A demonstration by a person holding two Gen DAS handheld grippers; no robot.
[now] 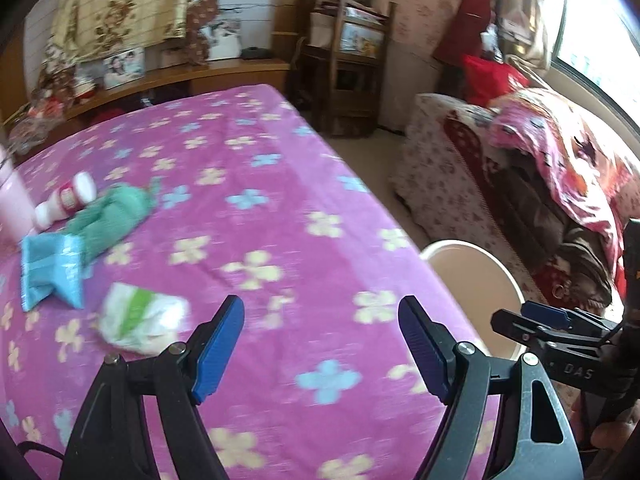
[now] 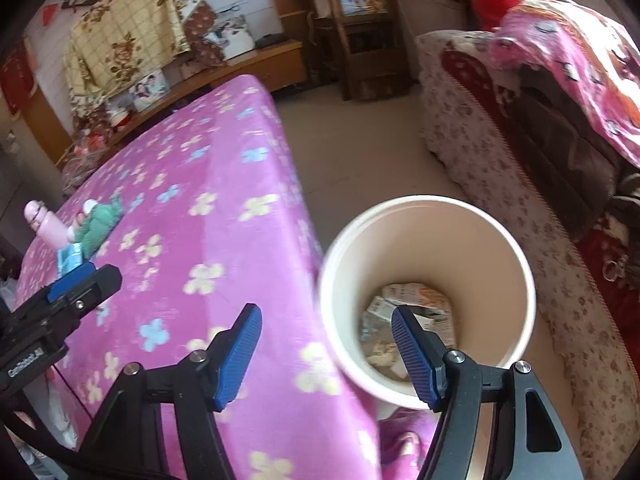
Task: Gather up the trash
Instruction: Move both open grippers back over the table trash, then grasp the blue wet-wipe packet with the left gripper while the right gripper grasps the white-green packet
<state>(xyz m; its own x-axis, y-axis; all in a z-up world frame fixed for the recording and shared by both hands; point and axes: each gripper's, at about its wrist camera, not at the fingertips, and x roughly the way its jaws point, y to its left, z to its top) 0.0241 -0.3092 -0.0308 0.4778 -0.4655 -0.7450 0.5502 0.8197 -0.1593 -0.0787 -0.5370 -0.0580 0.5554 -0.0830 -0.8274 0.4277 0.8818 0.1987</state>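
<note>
White-and-green crumpled wrapper (image 1: 142,322): the nearest piece of trash, lying loose on the pink flowered bedspread (image 1: 280,208). It is seen just ahead of the left gripper (image 1: 320,340) and off to the left of the left-hand finger, not between the two. No clear long axis can be made out; the wad looks roughly rounded, though the picture is blurred there.

Left gripper: jaws held wide apart, nothing between them, only bedspread seen in the gap.

Right gripper (image 2: 326,350): jaws likewise held wide, nothing gripped. Its right-hand finger is seen against the mouth of the bin; whether it touches the rim cannot be told.

Cream bin (image 2: 516,256): stands on the floor just beside the edge of the bed, on the right. Printed paper scraps (image 2: 416,300) are visible at its bottom. In the left wrist view, the bin (image 1: 476,272) is partly hidden behind the bed edge and the right gripper (image 1: 548,320).

Further items on the bed, farther left and beyond the wrapper: a blue packet (image 1: 52,272), a green cloth (image 1: 116,216), a small red-and-white bottle (image 1: 66,200), a pink bottle (image 1: 14,204).

Governing relation: the wrapper is judged nearer to the left gripper, while the bin lies on the opposite side, under the right gripper. A shift to the left would be needed before closing.
</note>
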